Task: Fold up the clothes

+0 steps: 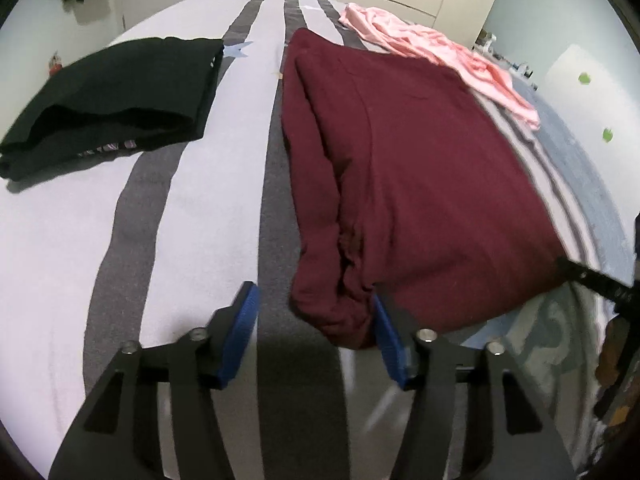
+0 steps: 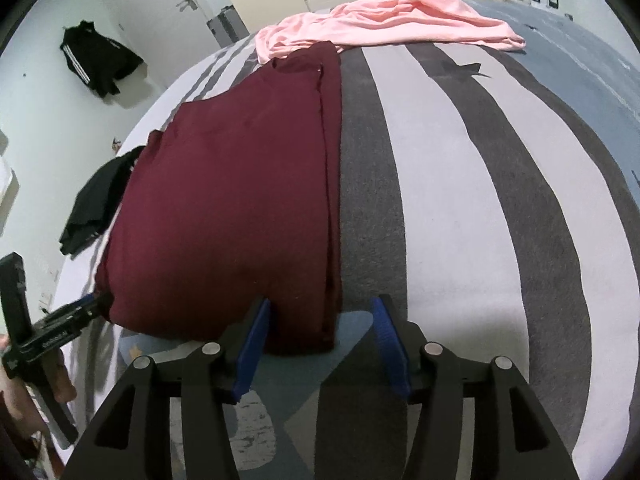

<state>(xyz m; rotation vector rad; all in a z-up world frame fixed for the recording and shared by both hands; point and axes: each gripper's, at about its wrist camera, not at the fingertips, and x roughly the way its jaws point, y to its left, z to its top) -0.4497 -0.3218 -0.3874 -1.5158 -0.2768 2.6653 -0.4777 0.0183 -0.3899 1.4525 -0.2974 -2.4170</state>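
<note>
A folded maroon garment (image 1: 420,160) lies flat on the striped grey and white bed cover (image 1: 208,184). Its near left corner sits between the blue pads of my left gripper (image 1: 314,300), close to the right pad, and the jaws stand apart without pressing on it. In the right wrist view the maroon garment (image 2: 224,208) has its near right corner between the pads of my right gripper (image 2: 320,304), which is also open. The left gripper (image 2: 80,312) shows at that garment's other near corner, held by a hand.
A folded black garment (image 1: 112,92) rests to the left on the bed. A loose pink garment (image 2: 384,24) lies crumpled at the far end, touching the maroon one. A black jacket (image 2: 96,60) hangs on the wall by a door. Bare bed cover (image 2: 500,200) stretches to the right.
</note>
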